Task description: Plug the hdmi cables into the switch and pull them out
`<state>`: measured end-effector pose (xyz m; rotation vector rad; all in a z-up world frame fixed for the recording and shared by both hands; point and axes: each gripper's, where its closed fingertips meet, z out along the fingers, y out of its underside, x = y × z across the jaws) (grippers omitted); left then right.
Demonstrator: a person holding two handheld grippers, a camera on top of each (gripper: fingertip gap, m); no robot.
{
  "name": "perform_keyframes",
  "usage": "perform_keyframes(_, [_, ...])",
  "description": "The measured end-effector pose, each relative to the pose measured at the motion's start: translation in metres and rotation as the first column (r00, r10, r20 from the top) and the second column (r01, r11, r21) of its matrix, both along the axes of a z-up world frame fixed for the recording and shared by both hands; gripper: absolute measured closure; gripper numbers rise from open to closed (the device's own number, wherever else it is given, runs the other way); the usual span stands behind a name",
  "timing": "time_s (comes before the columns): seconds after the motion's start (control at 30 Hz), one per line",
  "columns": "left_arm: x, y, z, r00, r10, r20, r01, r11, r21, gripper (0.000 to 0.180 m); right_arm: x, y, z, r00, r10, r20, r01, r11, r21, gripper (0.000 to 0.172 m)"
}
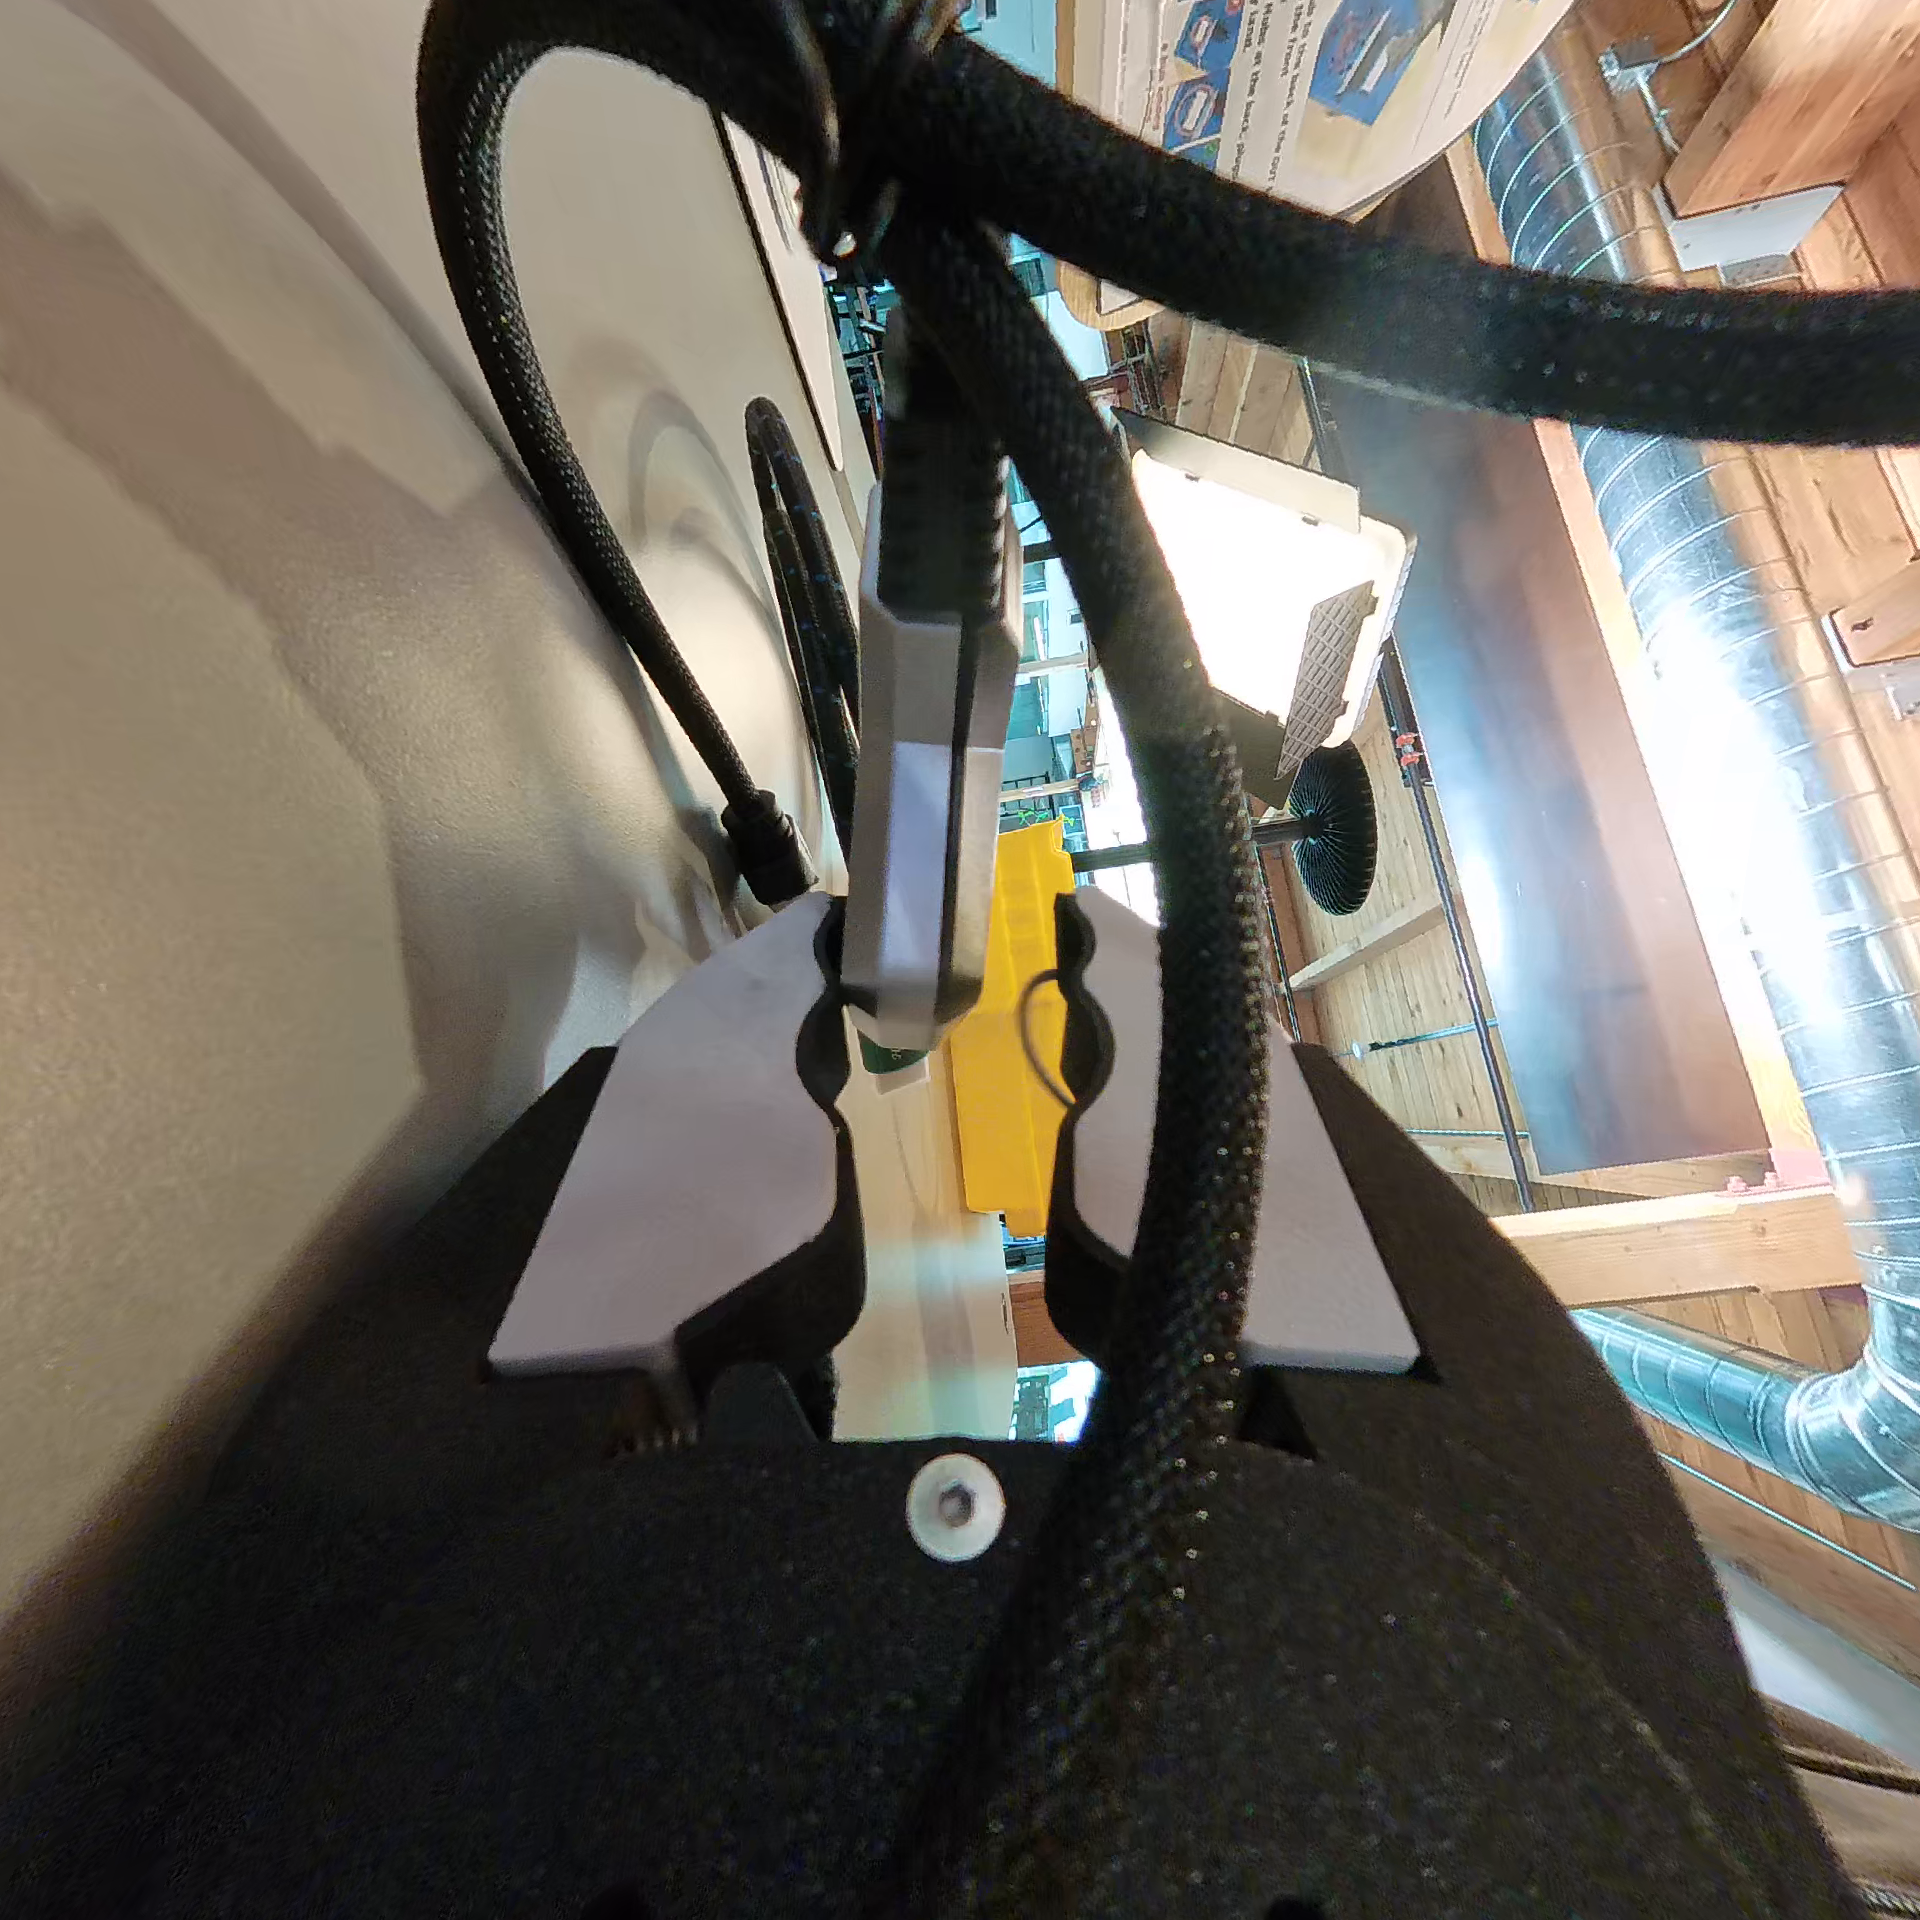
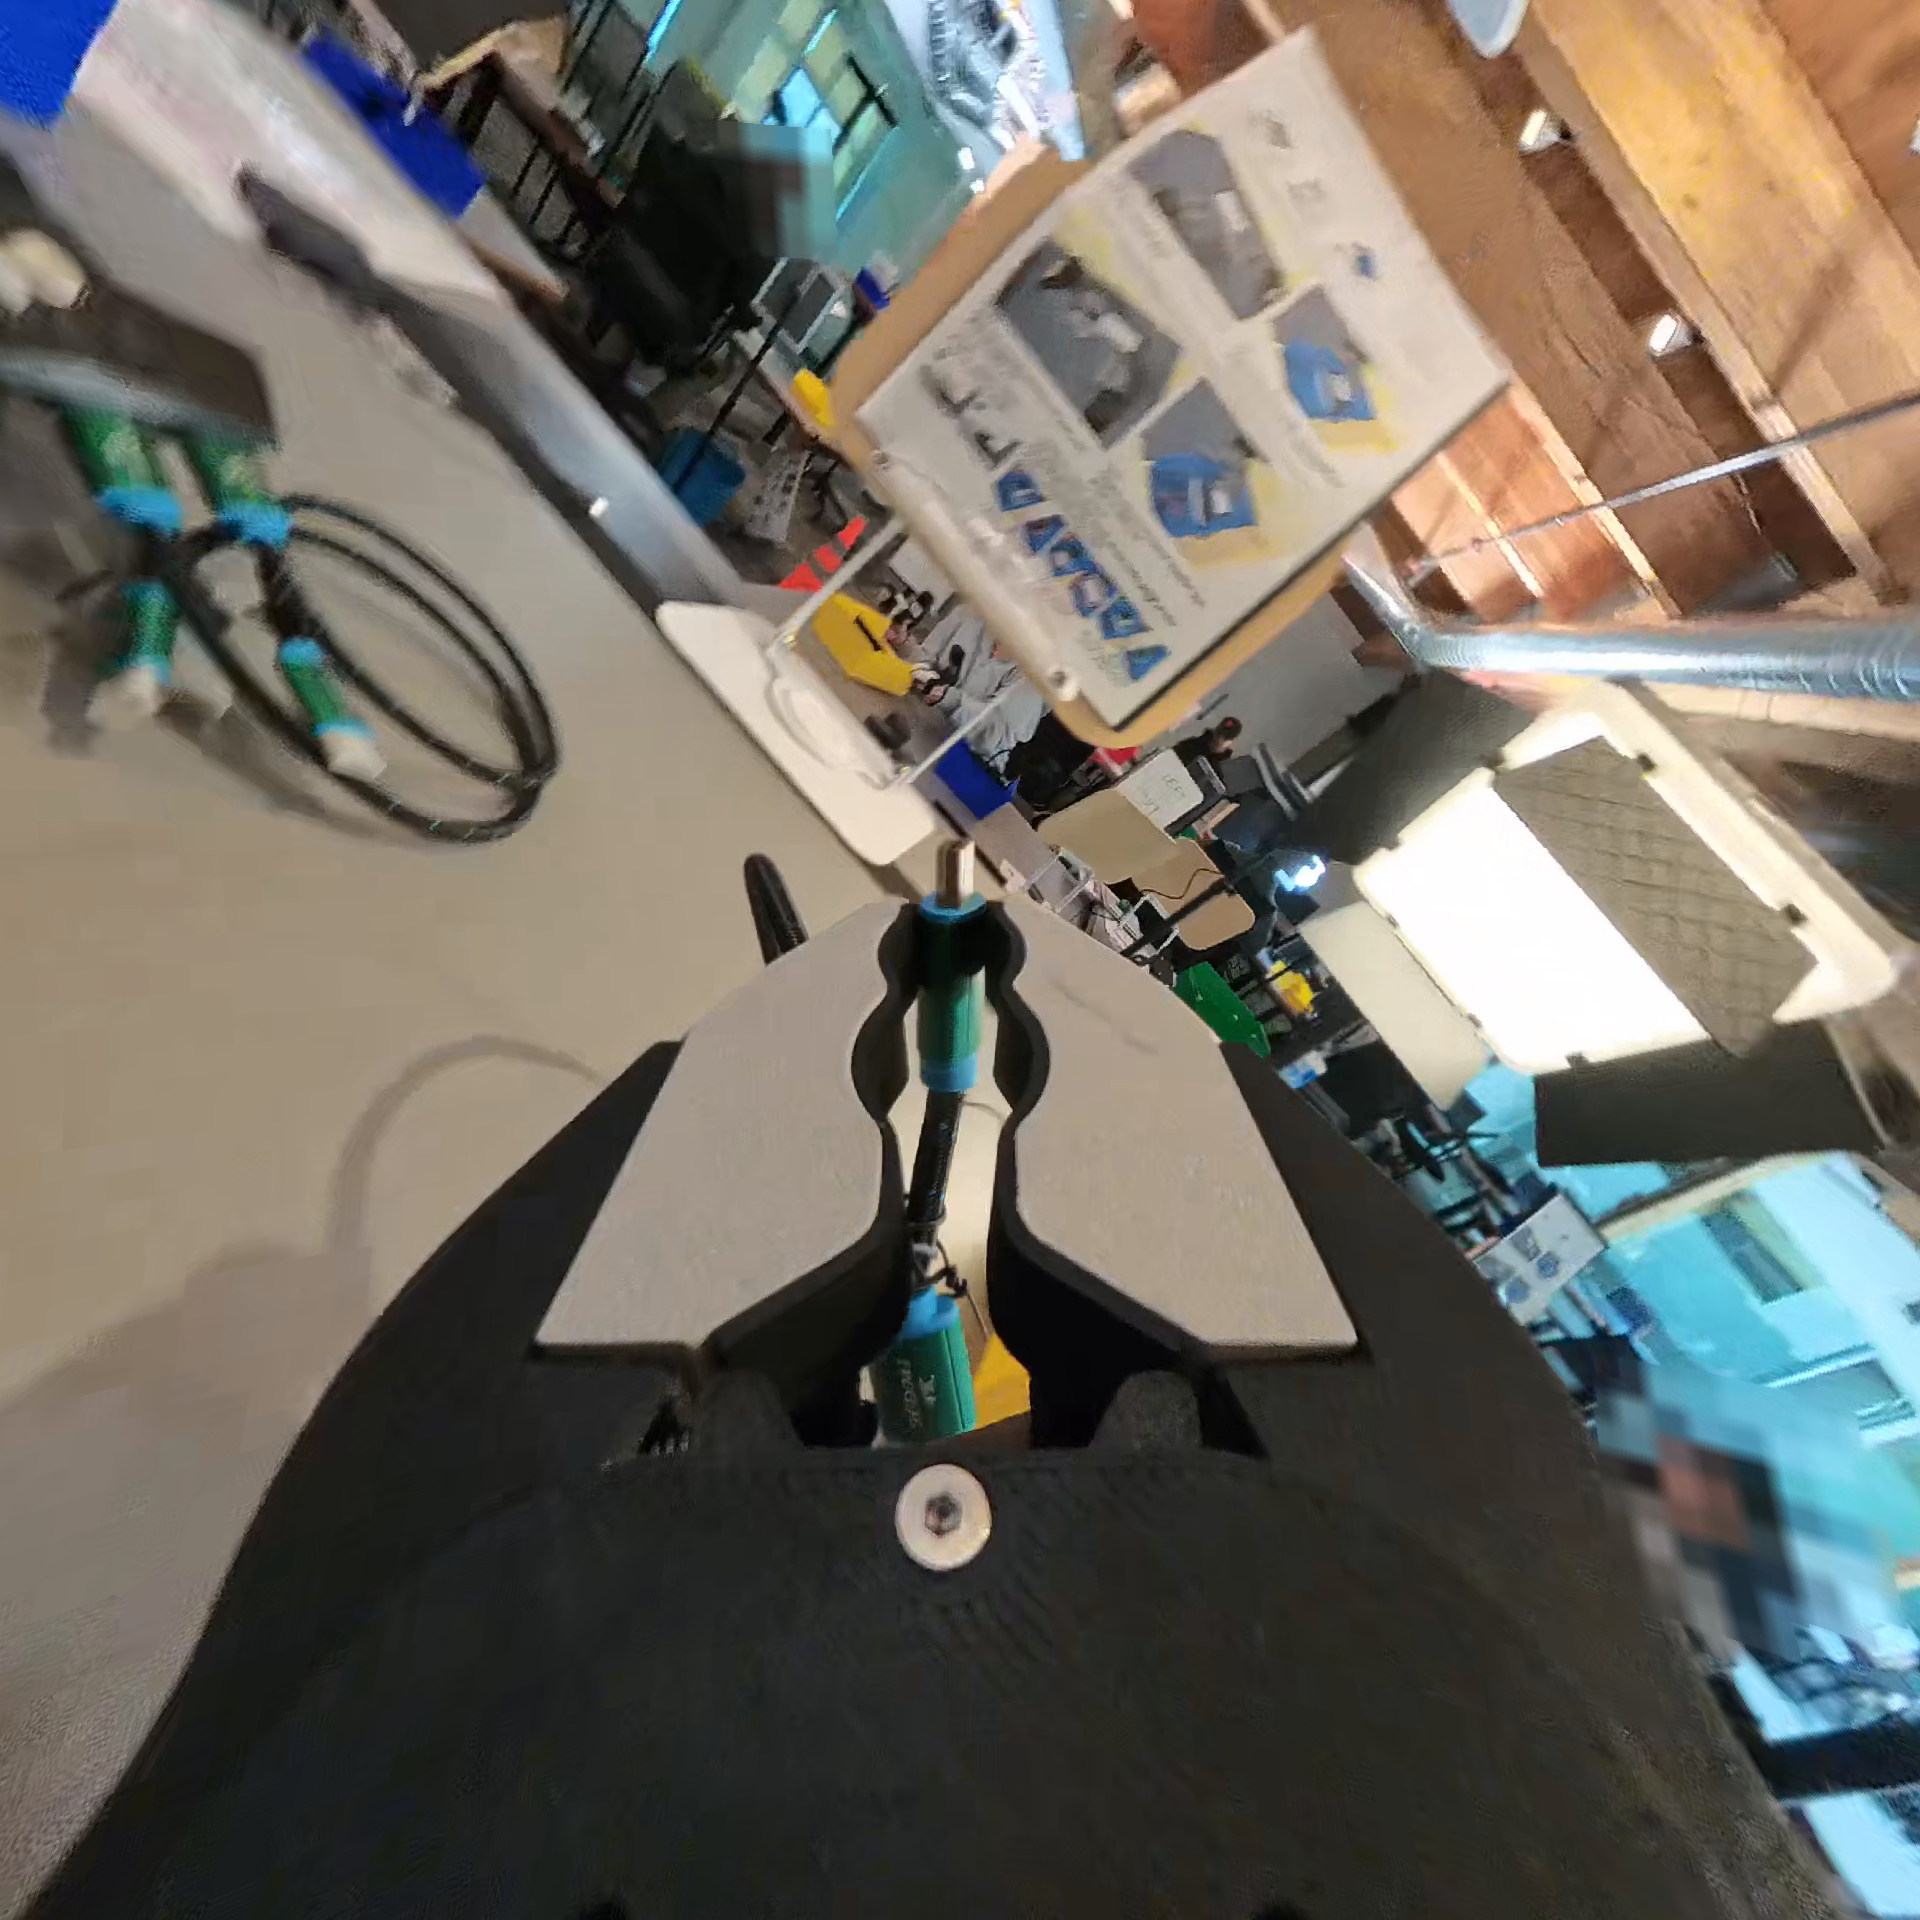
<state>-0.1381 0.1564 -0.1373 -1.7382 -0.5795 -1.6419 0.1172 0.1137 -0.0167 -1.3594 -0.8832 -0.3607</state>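
Observation:
In the right wrist view my right gripper is shut on a green cable plug with blue bands. The plug's metal tip sticks out past the fingertips, and its black cable runs back between the fingers. In the left wrist view my left gripper is open. The grey fingers of the right gripper reach down between its pads, close against the left pad. A green and white plug end shows just below them. The right pad stands clear, with a gap.
A grey table carries a coil of black cable with more green plugs. Thick black braided cables cross the left wrist view. A yellow bin, a sign board and a bright light panel stand beyond. The gap from one gripper's tips to the other's is roughly 30 cm.

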Motion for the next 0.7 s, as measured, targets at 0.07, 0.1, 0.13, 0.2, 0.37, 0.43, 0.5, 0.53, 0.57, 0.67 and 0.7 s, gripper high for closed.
perform_keyframes(0.07, [0.000, 0.000, 0.000, 1.000, -0.002, 0.002, 0.002, 1.000, -0.002, 0.143, 0.025, -0.007, 0.038, 0.996, -0.012, -0.091, 0.014, 1.000, 0.017, 0.160])
perform_keyframes(0.1, [0.000, 0.001, 0.000, 1.000, -0.003, 0.004, 0.003, 1.000, -0.004, 0.143, 0.040, -0.011, 0.053, 0.993, -0.018, -0.115, 0.022, 0.999, 0.030, 0.160])
perform_keyframes(0.13, [0.000, 0.001, 0.000, 1.000, -0.003, 0.005, 0.003, 1.000, -0.005, 0.143, 0.053, -0.015, 0.067, 0.993, -0.019, -0.118, 0.025, 0.998, 0.049, 0.160])
perform_keyframes(0.2, [0.000, 0.000, 0.000, 1.000, -0.004, 0.005, 0.004, 1.000, -0.003, 0.144, 0.083, -0.024, 0.089, 0.995, -0.030, -0.094, 0.039, 0.995, 0.092, 0.160])
perform_keyframes(0.37, [0.001, 0.001, 0.000, 1.000, -0.004, 0.005, 0.004, 1.000, -0.002, 0.145, 0.173, -0.016, 0.074, 0.952, -0.281, 0.117, 0.269, 0.957, 0.109, 0.160])
perform_keyframes(0.43, [0.001, 0.001, 0.000, 1.000, -0.003, 0.005, 0.003, 1.000, -0.001, 0.145, 0.206, -0.006, 0.037, 0.893, -0.375, 0.248, 0.369, 0.926, 0.072, 0.160])
perform_keyframes(0.5, [0.001, 0.002, 0.000, 1.000, -0.003, 0.005, 0.003, 1.000, -0.003, 0.146, 0.230, 0.001, 0.000, 0.837, -0.430, 0.337, 0.446, 0.895, 0.035, 0.161])
perform_keyframes(0.53, [0.001, 0.002, 0.000, 1.000, -0.003, 0.004, 0.003, 1.000, -0.003, 0.146, 0.239, 0.003, -0.015, 0.815, -0.457, 0.357, 0.482, 0.876, 0.021, 0.161])
perform_keyframes(0.57, [0.001, 0.002, 0.000, 1.000, -0.003, 0.003, 0.003, 1.000, -0.003, 0.146, 0.245, 0.005, -0.027, 0.795, -0.481, 0.369, 0.515, 0.857, 0.009, 0.160])
perform_keyframes(0.67, [0.001, 0.002, -0.001, 1.000, 0.000, -0.004, 0.000, 1.000, -0.007, 0.147, 0.253, 0.016, -0.054, 0.732, -0.568, 0.378, 0.617, 0.787, -0.011, 0.160])
perform_keyframes(0.7, [0.001, 0.002, -0.001, 1.000, 0.000, -0.006, 0.000, 1.000, -0.007, 0.147, 0.251, 0.020, -0.066, 0.725, -0.566, 0.392, 0.634, 0.771, -0.061, 0.160])
